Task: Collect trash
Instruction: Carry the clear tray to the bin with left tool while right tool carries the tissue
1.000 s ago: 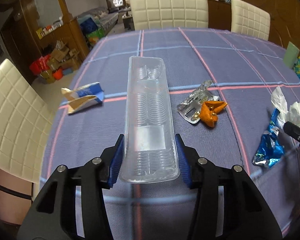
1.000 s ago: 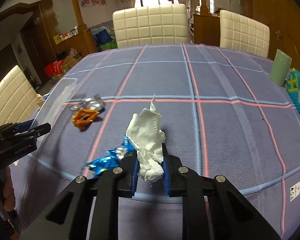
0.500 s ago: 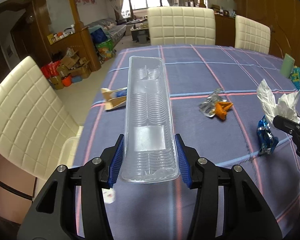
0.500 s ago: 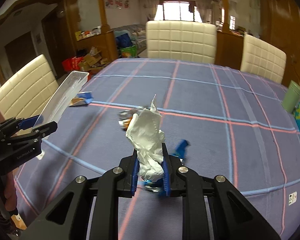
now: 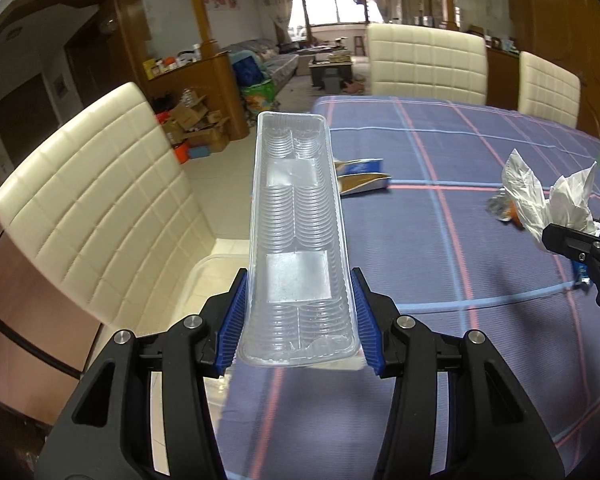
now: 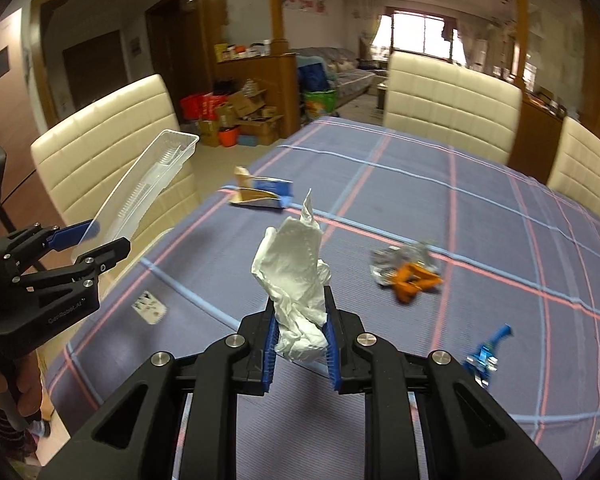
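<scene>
Left wrist, tray [image 5: 296, 232] between fingers [image 5: 232, 320]

Setting: a home dining area. A table [image 6: 440, 200] under plaid cloth fills the center, cream padded chairs [image 6: 452, 100] stand at 12 and 9 o'clock, and a sofa [image 5: 268, 60] lies beyond.

Left gripper [image 5: 298, 322]: black frame, ribbed blue pads, silver screws.
Right gripper [image 6: 300, 346]: black frame, ribbed blue pads, silver screws.
Marking: pale lettering on the left gripper's side.
</scene>
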Tool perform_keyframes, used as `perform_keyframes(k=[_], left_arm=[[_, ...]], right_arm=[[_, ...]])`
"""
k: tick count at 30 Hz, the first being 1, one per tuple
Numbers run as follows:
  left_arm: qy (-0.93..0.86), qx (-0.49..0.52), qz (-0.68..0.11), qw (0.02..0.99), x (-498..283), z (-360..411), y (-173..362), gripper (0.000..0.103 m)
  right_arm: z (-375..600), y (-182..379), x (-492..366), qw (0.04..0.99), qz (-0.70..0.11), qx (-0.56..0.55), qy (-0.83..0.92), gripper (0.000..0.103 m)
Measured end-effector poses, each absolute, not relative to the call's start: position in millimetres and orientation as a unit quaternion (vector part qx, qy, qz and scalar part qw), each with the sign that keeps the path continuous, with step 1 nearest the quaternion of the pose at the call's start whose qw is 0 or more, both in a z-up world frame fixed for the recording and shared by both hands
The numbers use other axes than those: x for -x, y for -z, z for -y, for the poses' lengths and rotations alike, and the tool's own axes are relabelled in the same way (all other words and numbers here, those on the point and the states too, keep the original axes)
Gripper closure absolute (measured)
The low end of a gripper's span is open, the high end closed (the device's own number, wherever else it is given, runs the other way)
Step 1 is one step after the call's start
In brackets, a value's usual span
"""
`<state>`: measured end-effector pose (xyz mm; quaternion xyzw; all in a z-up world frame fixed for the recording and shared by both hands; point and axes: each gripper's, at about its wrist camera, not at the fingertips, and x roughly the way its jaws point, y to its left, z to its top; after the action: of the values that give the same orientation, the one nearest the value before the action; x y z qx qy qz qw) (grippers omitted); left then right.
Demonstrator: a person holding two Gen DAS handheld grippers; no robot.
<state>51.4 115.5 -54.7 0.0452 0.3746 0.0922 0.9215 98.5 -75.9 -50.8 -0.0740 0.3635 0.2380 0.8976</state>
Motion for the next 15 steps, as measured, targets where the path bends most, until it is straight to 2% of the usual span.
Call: perform_keyframes(k=[15], left_arm=[[-0.136,-0.017,-0.378,0.915,-35,-177,65,0.052]], right_arm=[[6,49,-105,0.882,-0.361,0.109,-0.284,0.083]])
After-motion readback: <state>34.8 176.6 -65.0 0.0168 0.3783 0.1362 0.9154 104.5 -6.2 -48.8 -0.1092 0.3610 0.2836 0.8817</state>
